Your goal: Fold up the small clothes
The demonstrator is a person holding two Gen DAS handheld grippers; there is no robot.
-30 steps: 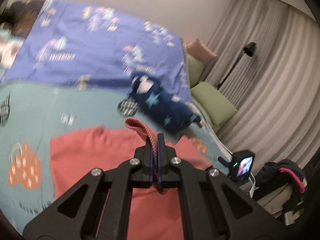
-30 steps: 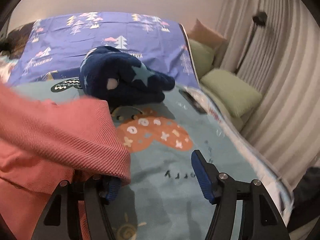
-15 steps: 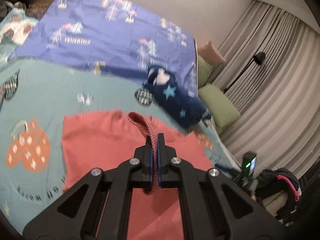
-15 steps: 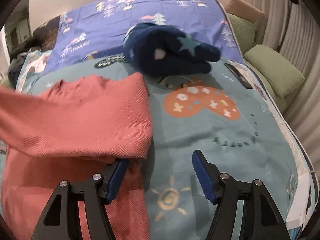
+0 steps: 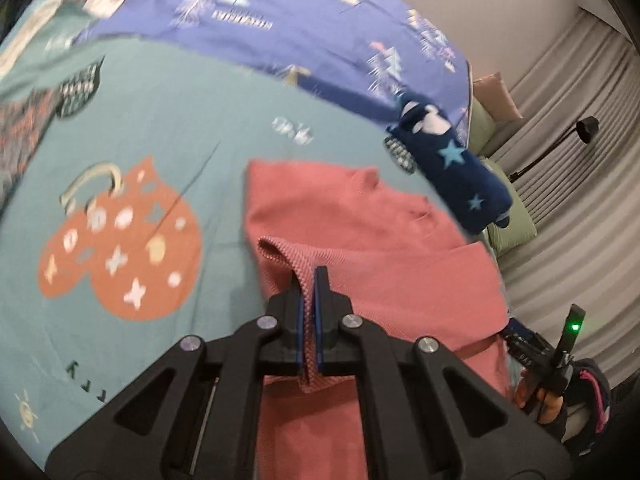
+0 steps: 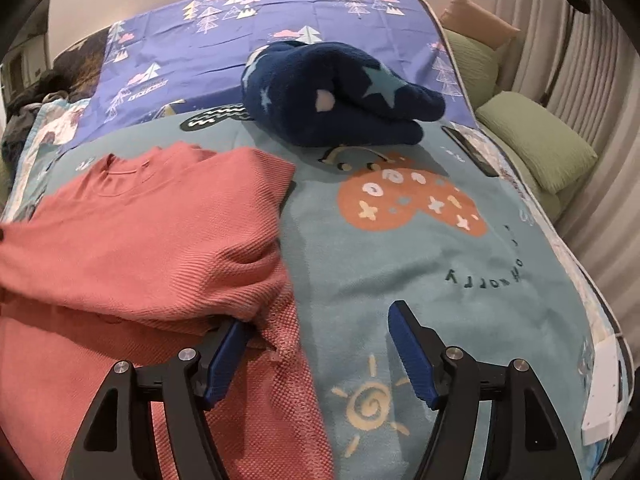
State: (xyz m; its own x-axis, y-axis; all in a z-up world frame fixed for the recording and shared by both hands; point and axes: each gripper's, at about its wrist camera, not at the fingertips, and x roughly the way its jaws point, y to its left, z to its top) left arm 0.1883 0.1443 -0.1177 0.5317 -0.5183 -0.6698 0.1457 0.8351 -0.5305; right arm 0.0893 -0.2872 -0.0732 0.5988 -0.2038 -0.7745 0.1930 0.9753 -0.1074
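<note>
While spread flat on teal patterned bed blanket (image 5: 208, 120), coral knit top (image 5: 352, 216): edge pinched in left claw (image 5: 308, 280) for folding; right claw (image 6: 316, 344) opening, fabric edge between, released.

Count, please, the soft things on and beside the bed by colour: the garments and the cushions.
Pink-red: 1, the sweater
Navy with stars: 1, the fleece garment
Green: 2, the near cushion and the far cushion
Tan: 1, the tan cushion
Total: 5
</note>
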